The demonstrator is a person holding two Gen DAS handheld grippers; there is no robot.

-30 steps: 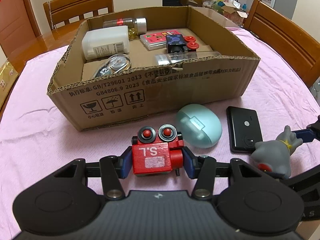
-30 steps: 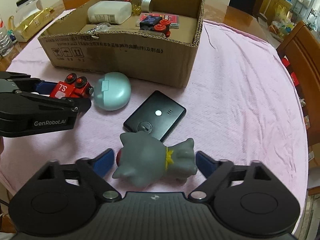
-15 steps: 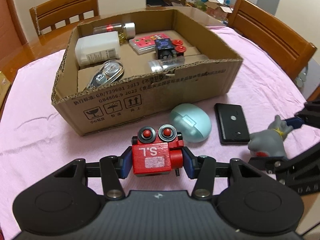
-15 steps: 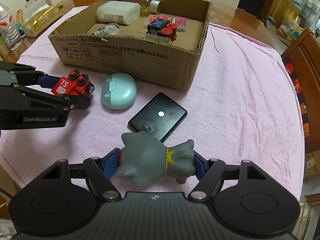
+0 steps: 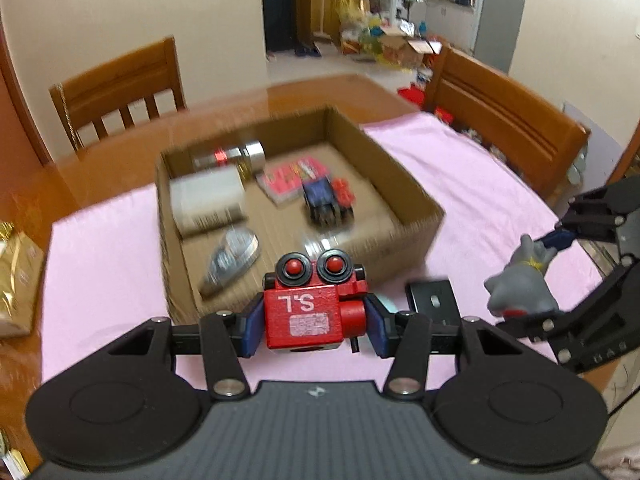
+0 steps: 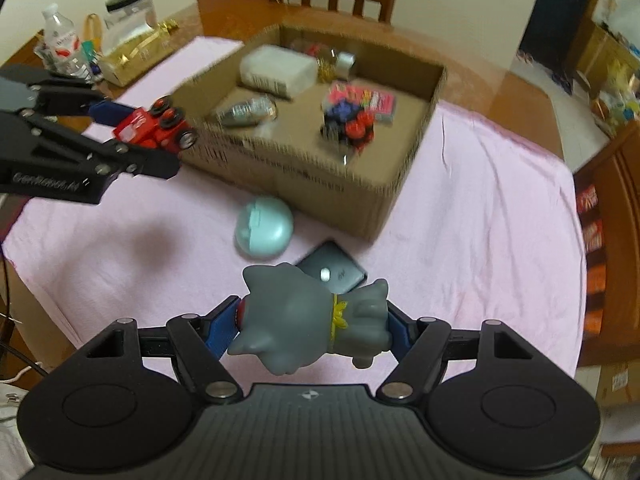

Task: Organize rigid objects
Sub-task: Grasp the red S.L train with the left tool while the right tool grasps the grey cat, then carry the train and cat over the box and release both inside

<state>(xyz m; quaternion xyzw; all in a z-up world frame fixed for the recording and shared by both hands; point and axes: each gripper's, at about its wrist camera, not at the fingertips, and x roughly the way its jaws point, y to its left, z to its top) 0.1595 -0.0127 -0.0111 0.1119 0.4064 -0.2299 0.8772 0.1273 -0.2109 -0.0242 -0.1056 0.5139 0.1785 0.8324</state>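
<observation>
A round wooden table [image 5: 92, 176] carries a pink cloth [image 6: 480, 216] that covers most of its top, with wooden chairs [image 5: 120, 84] standing around it. On the cloth sits an open cardboard box [image 6: 416, 152], its contents blurred: a white rectangular container [image 6: 276, 68] near the far wall, a clear jar with a silver lid [image 5: 232, 156] lying beside it, a pink flat pack [image 5: 292, 178], a small blue and red toy car [image 5: 328, 200] and a shiny oval metal piece [image 5: 232, 254] nearer the front wall. In front of the box, on the cloth, lie a pale green egg-shaped case [image 6: 264, 228] and, just beside it, a flat black device [image 6: 336, 272] with a small light spot on top. The right gripper [image 6: 312, 328] is clamped on a grey rubber animal figure [image 6: 304, 320] with a yellow collar, its blue pads pressing on the head end and the tail end, and the figure hangs clear above the cloth, over the edge of the black device in the right wrist view. The left gripper [image 5: 312, 320] is clenched on a red toy block car [image 5: 308, 312] with two black-rimmed red knobs on top and letters on its face; the blue pads press on both sides, and the toy is held in the air just before the near wall of the box. At the table's far left corner stand a plastic bottle [image 6: 60, 40], a clear jar with a dark lid [image 6: 128, 12] and a gold-wrapped pack [image 6: 136, 52].
</observation>
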